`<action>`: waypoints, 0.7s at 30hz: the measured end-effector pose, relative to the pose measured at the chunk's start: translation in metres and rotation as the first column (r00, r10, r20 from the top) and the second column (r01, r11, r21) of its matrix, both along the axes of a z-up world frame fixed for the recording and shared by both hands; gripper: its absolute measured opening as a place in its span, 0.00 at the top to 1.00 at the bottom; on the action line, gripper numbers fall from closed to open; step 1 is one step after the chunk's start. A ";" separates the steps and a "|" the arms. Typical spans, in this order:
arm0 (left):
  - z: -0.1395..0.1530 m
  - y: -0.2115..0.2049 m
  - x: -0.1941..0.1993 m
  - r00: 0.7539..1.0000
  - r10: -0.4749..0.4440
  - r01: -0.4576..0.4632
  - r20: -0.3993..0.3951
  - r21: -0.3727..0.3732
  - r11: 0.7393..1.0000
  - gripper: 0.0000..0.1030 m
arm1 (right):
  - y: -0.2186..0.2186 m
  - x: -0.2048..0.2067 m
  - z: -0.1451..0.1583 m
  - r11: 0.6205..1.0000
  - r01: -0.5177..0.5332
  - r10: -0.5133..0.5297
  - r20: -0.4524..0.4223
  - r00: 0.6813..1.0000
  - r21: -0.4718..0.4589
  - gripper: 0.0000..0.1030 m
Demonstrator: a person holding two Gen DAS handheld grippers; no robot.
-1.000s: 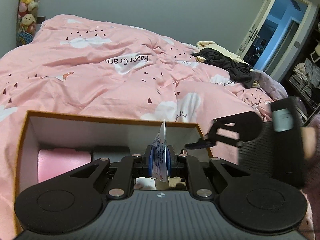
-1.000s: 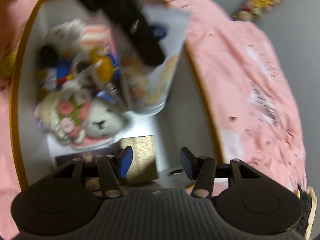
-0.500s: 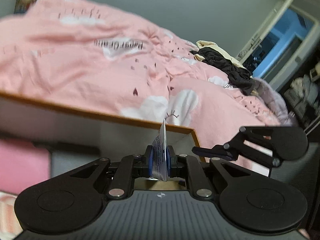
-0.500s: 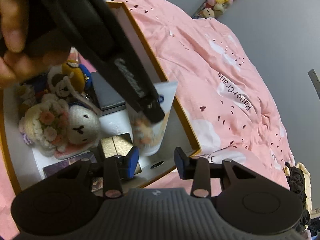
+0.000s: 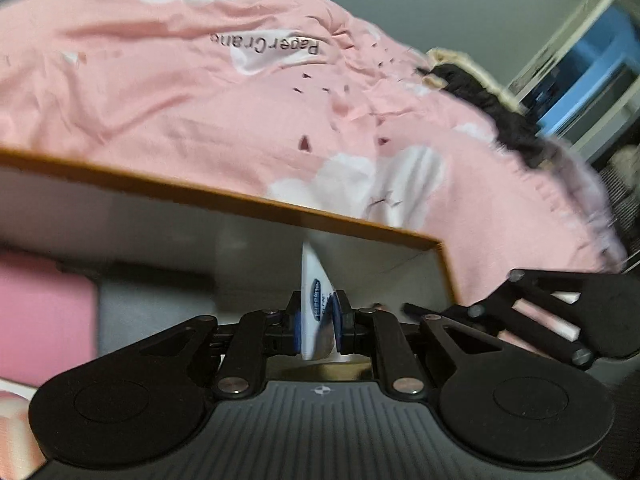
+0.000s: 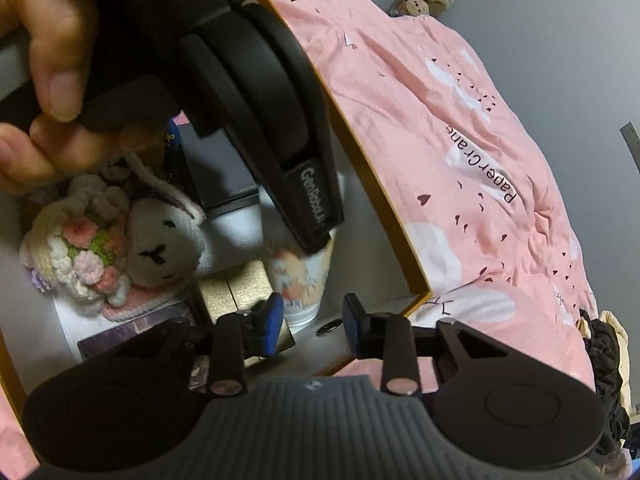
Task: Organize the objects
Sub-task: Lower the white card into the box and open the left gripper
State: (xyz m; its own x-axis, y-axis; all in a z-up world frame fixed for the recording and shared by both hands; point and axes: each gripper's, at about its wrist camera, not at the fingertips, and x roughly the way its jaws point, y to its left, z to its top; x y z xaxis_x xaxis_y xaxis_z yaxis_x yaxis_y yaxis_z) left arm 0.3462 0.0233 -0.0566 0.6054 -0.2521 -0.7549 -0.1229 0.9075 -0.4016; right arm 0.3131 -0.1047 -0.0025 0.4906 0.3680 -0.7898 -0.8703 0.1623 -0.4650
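Observation:
My left gripper (image 5: 318, 322) holds a white tube (image 5: 316, 300) with a blue logo, upright between its pads, while its jaws are starting to open. In the right wrist view the tube (image 6: 302, 280) stands in the near right corner of the white, orange-rimmed box (image 6: 384, 208). There a hand holds the left gripper (image 6: 316, 246) down from above. My right gripper (image 6: 313, 320) hovers just in front of the tube's base. Its jaws are closing with nothing between them. In the left wrist view the right gripper (image 5: 416, 310) shows side-on at the right.
Inside the box lie a crocheted rabbit with flowers (image 6: 160, 248), a small gold box (image 6: 236, 288), a dark box (image 6: 216, 172), a purple card (image 6: 136, 332) and a pink item (image 5: 44, 312). The box sits on a pink duvet (image 6: 480, 140). Dark clothes (image 5: 500, 120) lie farther off.
My left gripper has sunk with the tube into the box's corner. My right gripper's jaws have narrowed and it has come closer to the tube's base.

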 end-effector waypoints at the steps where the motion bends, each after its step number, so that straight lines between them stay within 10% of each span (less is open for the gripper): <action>1: 0.002 -0.003 -0.001 1.000 -0.003 0.003 -0.002 0.041 0.999 0.78 | 0.000 0.000 0.000 1.000 0.004 -0.004 -0.003 1.000 0.001 0.68; 10: 0.017 -0.018 -0.012 0.998 -0.050 0.036 0.041 0.285 0.958 0.72 | -0.005 -0.006 0.006 0.999 0.042 -0.041 -0.023 0.999 0.032 0.69; 21: 0.039 0.017 -0.047 0.999 -0.014 0.007 0.029 0.209 0.978 0.72 | -0.005 0.002 0.019 0.967 0.180 -0.134 -0.242 0.961 0.178 0.77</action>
